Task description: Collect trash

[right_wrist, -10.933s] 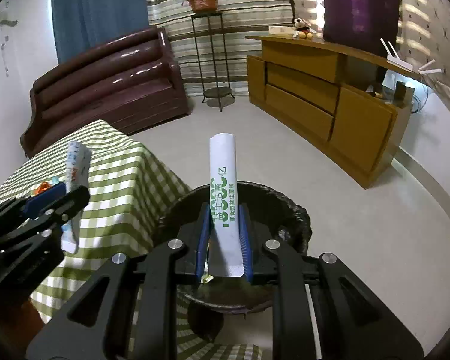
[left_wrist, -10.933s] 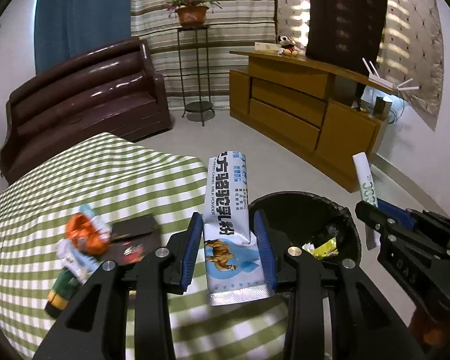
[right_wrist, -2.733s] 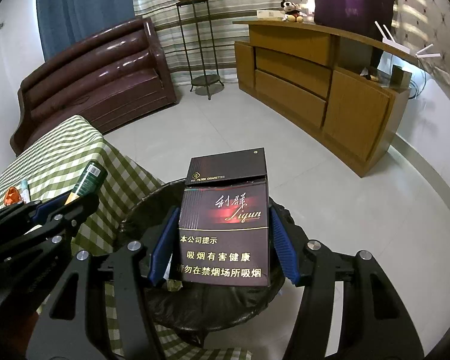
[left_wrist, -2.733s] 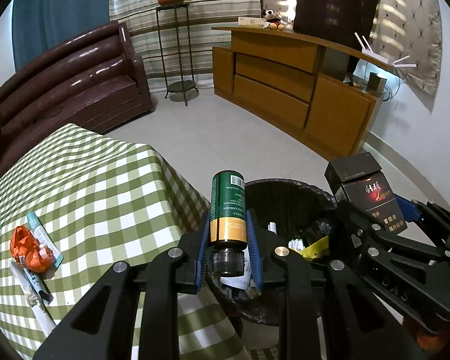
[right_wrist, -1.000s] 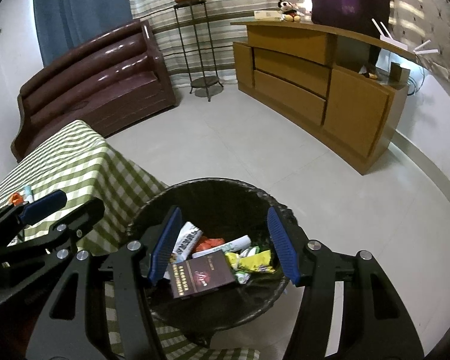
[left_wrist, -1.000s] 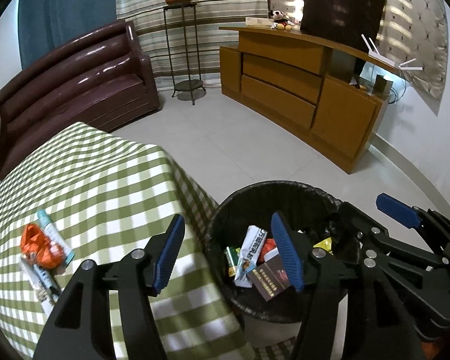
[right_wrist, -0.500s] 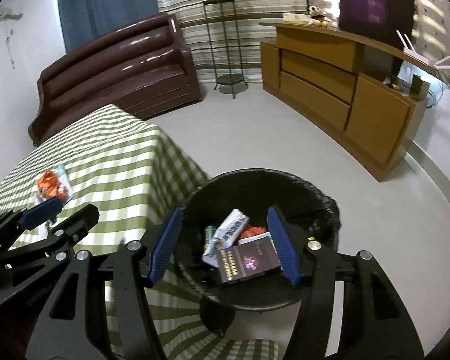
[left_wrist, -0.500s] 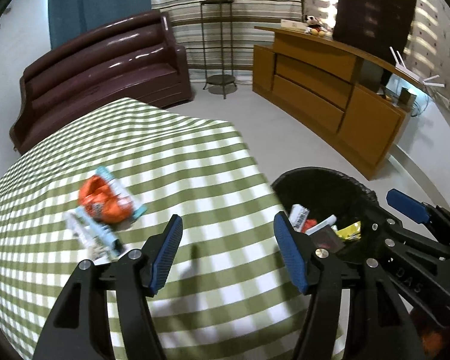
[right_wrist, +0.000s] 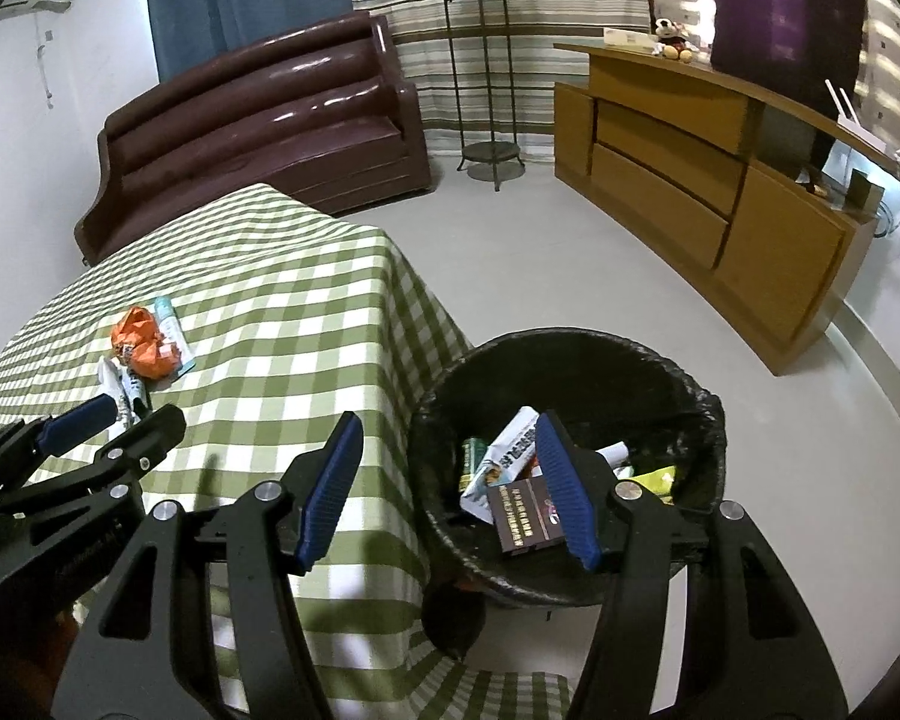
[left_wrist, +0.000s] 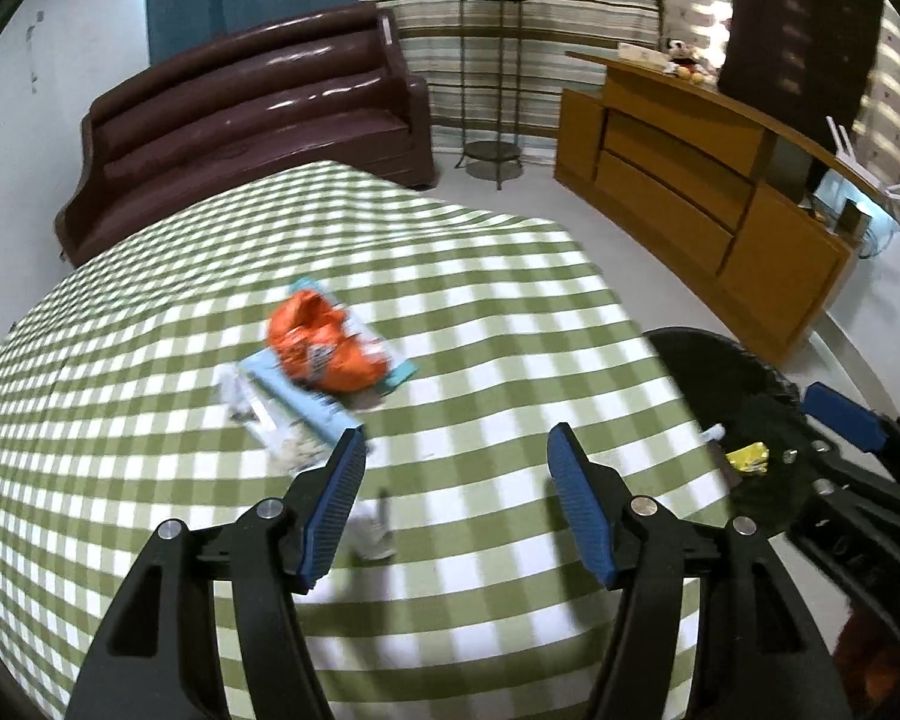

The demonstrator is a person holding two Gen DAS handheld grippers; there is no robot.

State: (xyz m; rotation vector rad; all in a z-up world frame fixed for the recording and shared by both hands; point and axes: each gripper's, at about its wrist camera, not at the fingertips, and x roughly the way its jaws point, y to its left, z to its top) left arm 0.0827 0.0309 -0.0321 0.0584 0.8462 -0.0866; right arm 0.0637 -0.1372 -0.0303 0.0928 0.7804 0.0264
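The left hand-held gripper (left_wrist: 456,477) hangs over the green-checked worktop (left_wrist: 150,372) with its blue-padded jaws spread wide and nothing between them. Up toward eleven o'clock from it lies the remaining litter: a crumpled orange wrapper (left_wrist: 324,342) resting on a pale blue flat packet (left_wrist: 306,399), with a whitish sachet (left_wrist: 252,414) touching the packet's left side. Motion blur softens this view, so the print on these pieces cannot be read, and a small pale scrap (left_wrist: 375,531) just below the left jaw is probably another bit of wrapper.

The right hand-held gripper (right_wrist: 444,480) is also wide open and empty, held above the edge where the worktop (right_wrist: 306,324) meets the black-lined trash bin (right_wrist: 699,420). The bin stands on the floor just beside the worktop's right edge, at about one o'clock from this gripper. Inside it lie a dark cigarette box (right_wrist: 522,513), a white powder sachet (right_wrist: 504,453), a green bottle (right_wrist: 471,456), a rolled white tube (right_wrist: 612,452) and a yellow wrapper (right_wrist: 654,477), all piled together.

From the right wrist camera the orange wrapper (right_wrist: 141,342) and its neighbours sit at ten o'clock, well apart from the bin, with the left gripper (right_wrist: 126,414) near them.

At twelve o'clock across the floor stand a brown sofa (right_wrist: 270,114), a plant stand (right_wrist: 480,60) and a wooden sideboard (right_wrist: 690,162).
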